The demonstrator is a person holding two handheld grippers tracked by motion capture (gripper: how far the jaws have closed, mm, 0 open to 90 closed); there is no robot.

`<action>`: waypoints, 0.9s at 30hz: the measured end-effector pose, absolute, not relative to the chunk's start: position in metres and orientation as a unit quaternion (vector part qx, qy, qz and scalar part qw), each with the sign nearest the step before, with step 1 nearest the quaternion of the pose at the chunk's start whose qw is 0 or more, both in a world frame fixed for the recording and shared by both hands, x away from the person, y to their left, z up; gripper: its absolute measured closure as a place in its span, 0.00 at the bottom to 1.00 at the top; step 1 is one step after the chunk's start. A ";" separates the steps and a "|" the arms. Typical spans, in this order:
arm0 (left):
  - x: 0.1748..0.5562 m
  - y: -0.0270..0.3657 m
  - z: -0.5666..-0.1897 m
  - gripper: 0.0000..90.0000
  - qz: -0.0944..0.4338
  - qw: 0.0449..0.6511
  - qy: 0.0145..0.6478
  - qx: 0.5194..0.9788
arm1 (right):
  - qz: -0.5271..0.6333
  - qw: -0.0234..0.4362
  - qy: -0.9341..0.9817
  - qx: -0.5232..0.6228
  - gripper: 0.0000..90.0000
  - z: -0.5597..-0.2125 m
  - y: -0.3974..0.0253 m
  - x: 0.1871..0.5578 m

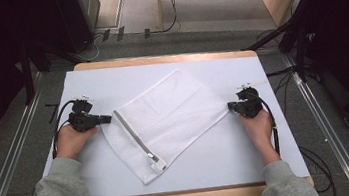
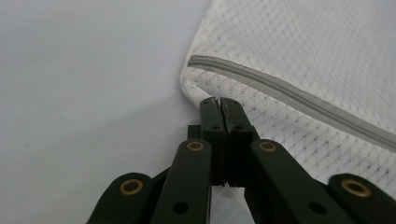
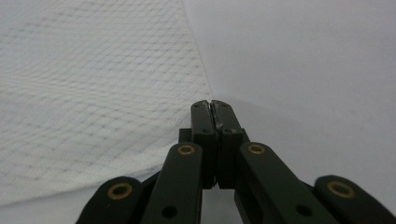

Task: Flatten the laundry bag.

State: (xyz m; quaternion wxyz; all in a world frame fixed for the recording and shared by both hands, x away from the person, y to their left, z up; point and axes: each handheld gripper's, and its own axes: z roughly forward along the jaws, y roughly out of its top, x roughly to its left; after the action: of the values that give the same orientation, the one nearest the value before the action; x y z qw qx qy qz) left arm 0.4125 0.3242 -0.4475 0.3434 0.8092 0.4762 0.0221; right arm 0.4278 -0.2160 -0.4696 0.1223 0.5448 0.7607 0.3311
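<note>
A white mesh laundry bag (image 1: 165, 117) with a grey zipper (image 1: 134, 138) lies flat and slanted on the white table (image 1: 250, 154). My left gripper (image 1: 108, 118) is at the bag's left corner, by the zipper's upper end. In the left gripper view its jaws (image 2: 219, 101) are pressed together on the mesh edge (image 2: 299, 60) just below the zipper (image 2: 280, 86). My right gripper (image 1: 230, 106) is at the bag's opposite, right corner. In the right gripper view its jaws (image 3: 211, 103) are shut where the mesh corner (image 3: 93, 102) runs in between them.
The table has a wooden rim (image 1: 162, 59) at its far edge. Cables (image 1: 59, 117) trail from both grippers. Metal rails (image 1: 12, 148) run along the floor on either side, and dark stands (image 1: 300, 32) sit beyond the table's far right corner.
</note>
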 end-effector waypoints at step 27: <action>0.342 0.320 -0.425 0.73 0.031 0.374 0.457 0.806 | 0.373 0.123 0.761 0.516 0.85 -0.444 -0.189 0.465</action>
State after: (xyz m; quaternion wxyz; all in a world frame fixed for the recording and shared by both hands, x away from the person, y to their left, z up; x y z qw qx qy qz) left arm 0.3419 0.3196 -0.4247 0.3743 0.8062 0.4571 0.0314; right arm 0.4653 -0.1892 -0.4443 0.1230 0.5159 0.7615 0.3726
